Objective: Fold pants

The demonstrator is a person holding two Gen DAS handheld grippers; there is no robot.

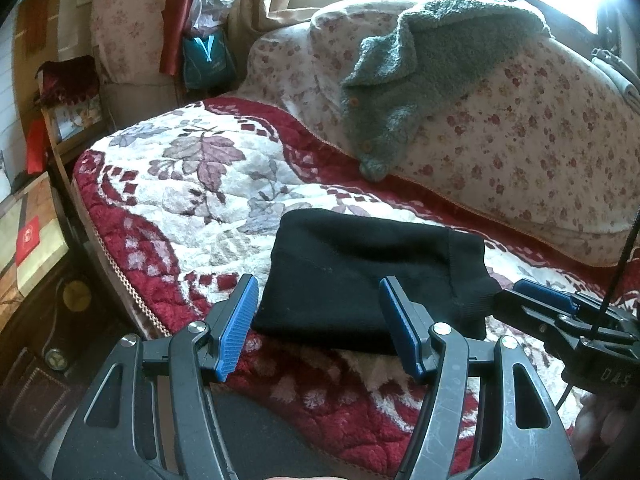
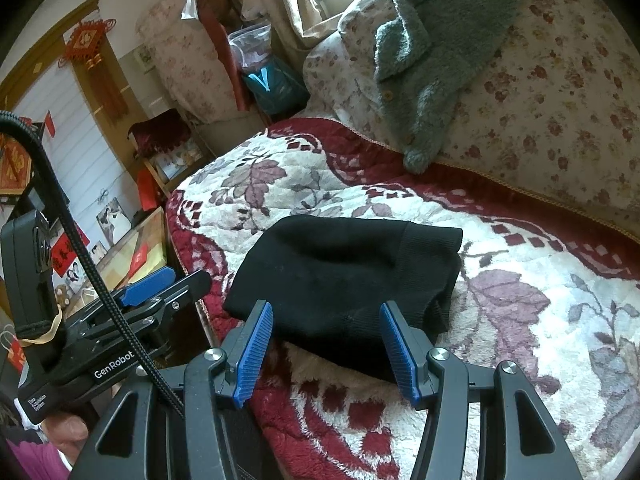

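Observation:
The black pants lie folded into a compact bundle on the red and white floral blanket, near its front edge. They also show in the right wrist view. My left gripper is open and empty, just in front of the bundle's near edge. My right gripper is open and empty, hovering over the bundle's near edge. The right gripper also shows in the left wrist view, beside the bundle's ribbed cuff end. The left gripper shows at the left in the right wrist view.
A flowered quilt roll lies along the far side of the bed with a grey-green fleece jacket draped on it. The bed's left edge drops to wooden furniture and boxes. A teal bag hangs beyond.

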